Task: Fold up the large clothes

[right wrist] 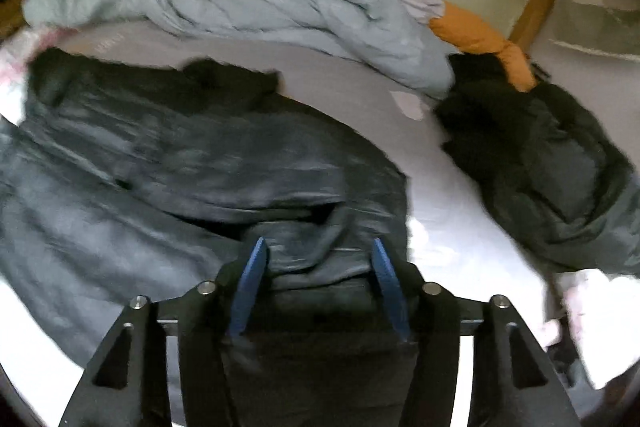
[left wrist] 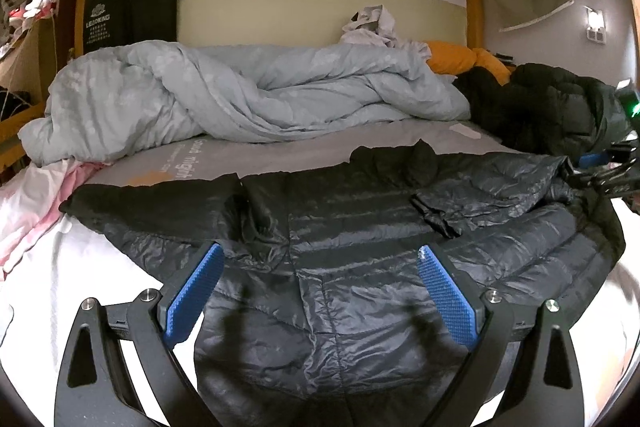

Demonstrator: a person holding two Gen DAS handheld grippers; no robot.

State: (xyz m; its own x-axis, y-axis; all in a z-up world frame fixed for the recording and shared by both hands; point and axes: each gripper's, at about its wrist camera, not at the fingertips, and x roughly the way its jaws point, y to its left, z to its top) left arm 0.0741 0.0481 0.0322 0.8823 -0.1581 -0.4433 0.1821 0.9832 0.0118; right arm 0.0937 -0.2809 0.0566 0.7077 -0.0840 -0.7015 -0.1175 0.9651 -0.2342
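The bed is taking up most of the frame, with the dark puffer jacket lying spread across its lower half. It is looking light, soft and slippery, so a hem or sleeve edge seems the best hold. The left hand-held gripper and the right hand-held gripper are both hanging spread over it, pinching nothing.

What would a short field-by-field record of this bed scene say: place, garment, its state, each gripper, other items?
place: bed
garment: dark jacket
state: spread flat, one sleeve folded across it
left gripper: open above the jacket hem
right gripper: open, jacket fabric between the pads, not pinched
other items: quilt, orange pillow, second dark coat
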